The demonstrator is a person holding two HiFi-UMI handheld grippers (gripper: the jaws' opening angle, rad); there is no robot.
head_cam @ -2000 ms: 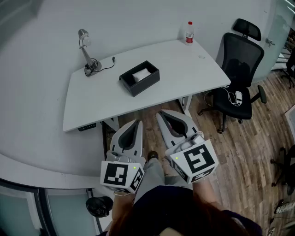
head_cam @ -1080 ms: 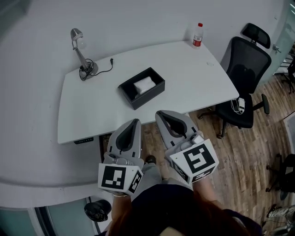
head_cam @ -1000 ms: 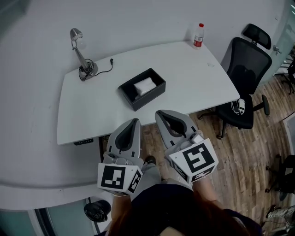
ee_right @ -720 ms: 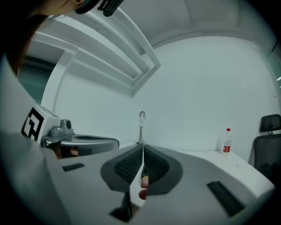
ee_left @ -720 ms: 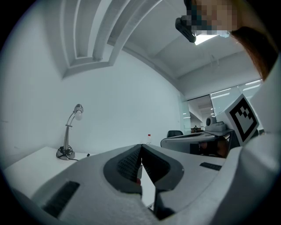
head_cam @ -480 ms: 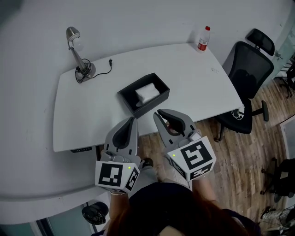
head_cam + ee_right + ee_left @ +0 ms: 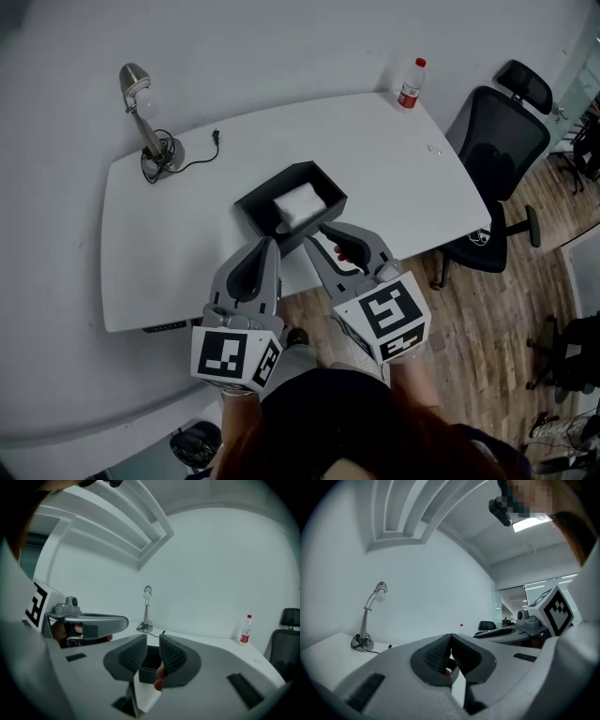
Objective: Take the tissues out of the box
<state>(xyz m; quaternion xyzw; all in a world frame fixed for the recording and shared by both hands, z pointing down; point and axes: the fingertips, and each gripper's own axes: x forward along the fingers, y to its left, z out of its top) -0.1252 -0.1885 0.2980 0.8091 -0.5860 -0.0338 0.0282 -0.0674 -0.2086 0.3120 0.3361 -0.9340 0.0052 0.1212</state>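
Two grippers were in play, both held short of the work. We found the left gripper [image 7: 269, 247] with its jaws pressed together and nothing between them. The right gripper [image 7: 316, 234] had its jaws slightly apart and opening, with nothing between the pads.

We located the tissues [image 7: 298, 203] as a white stack inside the open black box [image 7: 255, 208], toward its right-hand end. The box sat near the front edge of the white tabletop [image 7: 178, 248]. Its long axis ran slantwise, from near-left to far-right as the person faced it.

From the right gripper view, the box showed directly through the gap in the jaws, ahead and lower. In the head view, the right jaw tips overlapped the near wall of the box; we could not tell the height between them. The left jaw tips stood just short of the near-left corner.

In our judgement the right gripper was the nearer and better aligned. The coming reach should go forward and down over the near wall onto the stack. No tissue had yet been lifted out.
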